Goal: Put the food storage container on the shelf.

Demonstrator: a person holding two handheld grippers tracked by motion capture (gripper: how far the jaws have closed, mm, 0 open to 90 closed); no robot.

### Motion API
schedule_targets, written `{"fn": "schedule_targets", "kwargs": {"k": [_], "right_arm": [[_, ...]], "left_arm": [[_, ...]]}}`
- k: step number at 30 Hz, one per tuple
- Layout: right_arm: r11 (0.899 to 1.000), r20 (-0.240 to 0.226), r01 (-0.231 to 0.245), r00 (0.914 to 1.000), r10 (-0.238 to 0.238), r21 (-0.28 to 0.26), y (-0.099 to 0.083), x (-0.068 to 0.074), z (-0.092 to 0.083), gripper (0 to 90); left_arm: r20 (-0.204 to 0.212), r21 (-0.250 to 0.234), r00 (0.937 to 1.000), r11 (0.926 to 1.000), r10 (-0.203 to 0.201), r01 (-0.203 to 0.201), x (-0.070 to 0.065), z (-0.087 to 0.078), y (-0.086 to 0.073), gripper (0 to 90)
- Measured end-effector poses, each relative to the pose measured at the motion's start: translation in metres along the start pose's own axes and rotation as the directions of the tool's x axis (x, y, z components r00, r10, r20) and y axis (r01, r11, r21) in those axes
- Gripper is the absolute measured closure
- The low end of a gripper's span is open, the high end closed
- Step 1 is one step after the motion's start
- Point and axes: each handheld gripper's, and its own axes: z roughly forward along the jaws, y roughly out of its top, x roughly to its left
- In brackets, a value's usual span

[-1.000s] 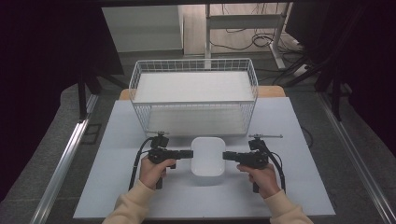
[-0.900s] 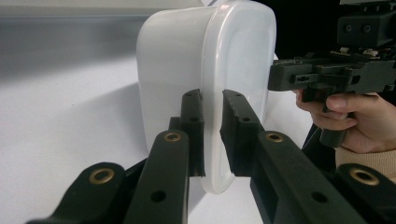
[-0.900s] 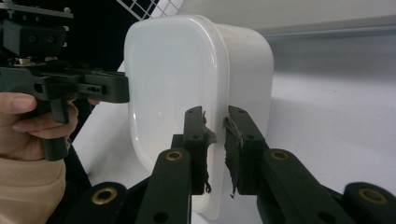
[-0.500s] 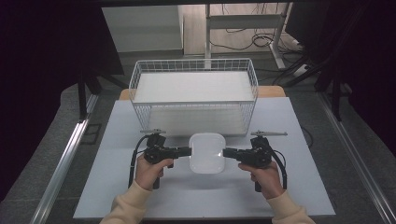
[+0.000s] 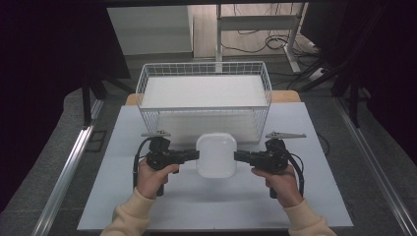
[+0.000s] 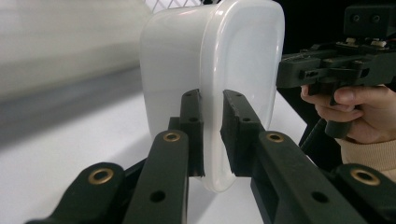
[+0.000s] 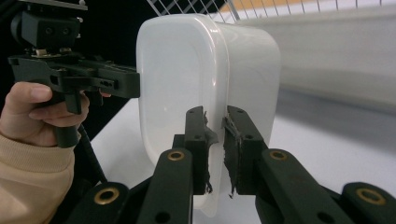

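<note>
Both sets of tongs, left tongs [image 5: 193, 154] and right tongs [image 5: 240, 156], are matt black, pistol-gripped, each topped by a grey three-cornered plate and trailing a black cable. Jaw links carry brass-coloured rivets. Right tongs' pads [image 7: 232, 140] show torn, frayed edges. Sleeves [image 5: 129, 216] are cream, with ribbed cuffs.
</note>
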Motion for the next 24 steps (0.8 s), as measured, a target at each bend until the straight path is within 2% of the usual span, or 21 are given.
{"fn": "schedule_targets", "kwargs": {"k": [8,11,24], "right_arm": [[1.0,-0.006,0.028,0.9996,-0.028,-0.009,0.021,0.003,-0.002,79.9],[0.999,-0.005,0.04,0.9992,-0.04,-0.019,0.029,0.005,-0.004,79.9],[0.994,0.009,0.105,0.9945,-0.105,-0.023,0.076,0.026,-0.01,79.8]], "left_arm": [[-0.001,-0.021,0.9999,0.9997,0.013,-0.013,-0.002,-0.005,0.017,79.7],[-0.007,-0.029,0.9995,0.9991,0.032,-0.032,-0.006,-0.009,0.025,79.7],[-0.015,-0.077,0.9984,0.9955,0.055,-0.056,-0.015,-0.031,0.062,79.6]]}}
